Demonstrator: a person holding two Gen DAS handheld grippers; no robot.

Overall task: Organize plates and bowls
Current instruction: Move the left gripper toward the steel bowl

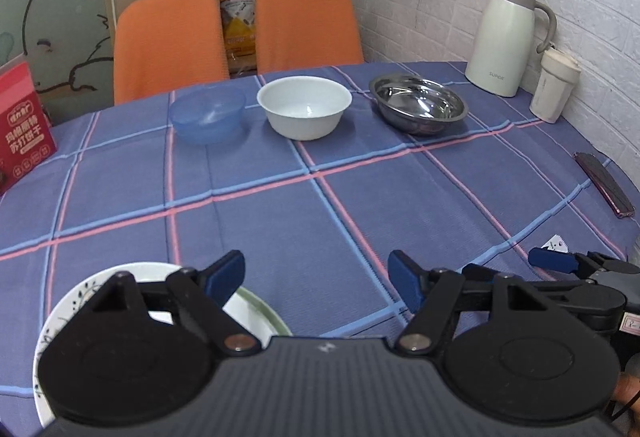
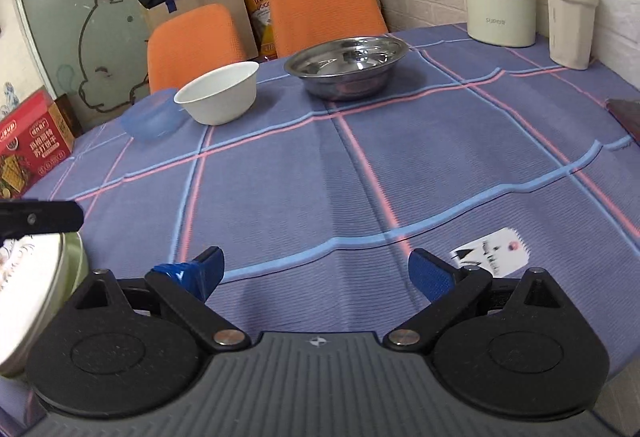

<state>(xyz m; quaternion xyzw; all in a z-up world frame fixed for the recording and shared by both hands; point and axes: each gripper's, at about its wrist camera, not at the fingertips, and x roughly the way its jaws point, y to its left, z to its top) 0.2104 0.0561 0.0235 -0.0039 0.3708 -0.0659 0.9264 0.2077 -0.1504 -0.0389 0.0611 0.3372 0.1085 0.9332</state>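
Three bowls stand in a row at the far side of the table: a blue plastic bowl (image 1: 208, 115) (image 2: 152, 115) on the left, a white bowl (image 1: 304, 105) (image 2: 218, 92) in the middle, a steel bowl (image 1: 418, 103) (image 2: 347, 65) on the right. A white plate with a green rim and dark pattern (image 1: 256, 321) (image 2: 36, 301) lies at the near left edge, partly under my left gripper (image 1: 316, 279). That gripper is open and holds nothing. My right gripper (image 2: 316, 271) is open too, hovering over bare cloth near the front edge.
A blue plaid cloth (image 1: 320, 205) covers the table. A cream thermos jug (image 1: 508, 37) and a lidded cup (image 1: 556, 85) stand at the back right by the brick wall. A phone (image 1: 604, 183) lies at the right edge, a red box (image 1: 22, 121) at the left. Two orange chairs (image 1: 168, 41) stand behind.
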